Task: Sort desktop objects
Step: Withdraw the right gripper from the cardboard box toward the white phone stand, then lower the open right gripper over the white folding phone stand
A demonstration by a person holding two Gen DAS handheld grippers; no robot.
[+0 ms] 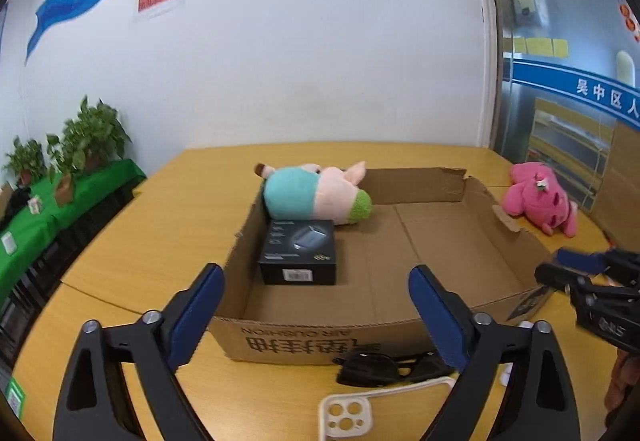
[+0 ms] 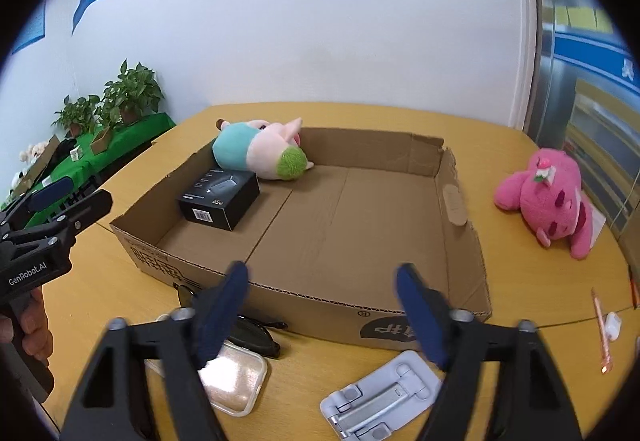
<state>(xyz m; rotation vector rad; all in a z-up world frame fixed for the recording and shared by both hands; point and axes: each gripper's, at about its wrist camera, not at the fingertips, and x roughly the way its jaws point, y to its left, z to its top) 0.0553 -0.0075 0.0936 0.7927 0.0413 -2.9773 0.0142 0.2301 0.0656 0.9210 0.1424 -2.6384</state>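
A shallow cardboard box [image 1: 320,341] [image 2: 320,317] lies open on the yellow table. In its far left corner are a black charger box [image 1: 298,251] [image 2: 220,197] and a teal-and-pink plush [image 1: 312,197] [image 2: 260,153]. A pink plush [image 1: 540,201] [image 2: 552,197] lies on the table to the right of the box. My left gripper [image 1: 316,273] hangs open over the box's near wall, nothing between its fingers. My right gripper [image 2: 322,269] is open and empty too, above the near wall further right. Each gripper shows in the other's view, the right one [image 1: 580,261] and the left one [image 2: 60,197].
Black sunglasses [image 1: 372,367] [image 2: 256,335] and a white phone case [image 1: 348,417] [image 2: 236,381] lie in front of the box. A grey folding stand [image 2: 380,397] is beside them. A white earbud case [image 2: 611,323] and a pen [image 2: 600,333] lie at the right. Potted plants [image 1: 92,133] stand far left.
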